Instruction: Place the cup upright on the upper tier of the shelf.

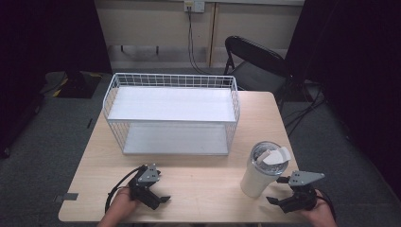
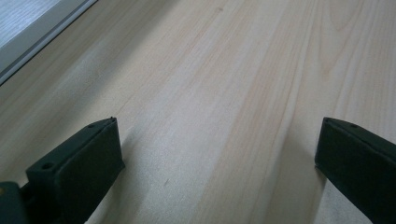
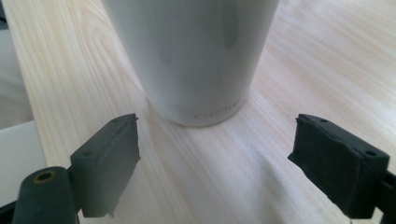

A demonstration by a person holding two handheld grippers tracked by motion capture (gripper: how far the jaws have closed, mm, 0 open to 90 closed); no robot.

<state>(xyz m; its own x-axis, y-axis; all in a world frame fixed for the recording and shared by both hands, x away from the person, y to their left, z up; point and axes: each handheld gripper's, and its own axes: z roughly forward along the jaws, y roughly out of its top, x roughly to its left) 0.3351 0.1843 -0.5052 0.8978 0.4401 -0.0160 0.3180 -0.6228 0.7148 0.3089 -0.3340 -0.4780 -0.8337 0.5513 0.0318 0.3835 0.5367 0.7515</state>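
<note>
Both fingers of my right gripper (image 3: 217, 154) stood wide apart with nothing between them, and the white cup (image 3: 196, 56) sat just ahead in the upper middle of the right gripper view. I think I held them that wide so the cup's round bottom could fit between them. In the high view the cup (image 1: 261, 171) stood upright at the lower right of the table (image 1: 198, 175), just left of my right gripper (image 1: 283, 193), near it but not touching. It had a clear lid on top.

My left gripper (image 1: 158, 193) rested low at the lower left of that view, well apart from the cup. Its fingers (image 2: 84, 158) were also spread wide over bare wood, holding nothing. I guess it waited there out of the way. Behind both, the white wire basket (image 1: 172, 78) stood open toward me, maybe for the cup.
</note>
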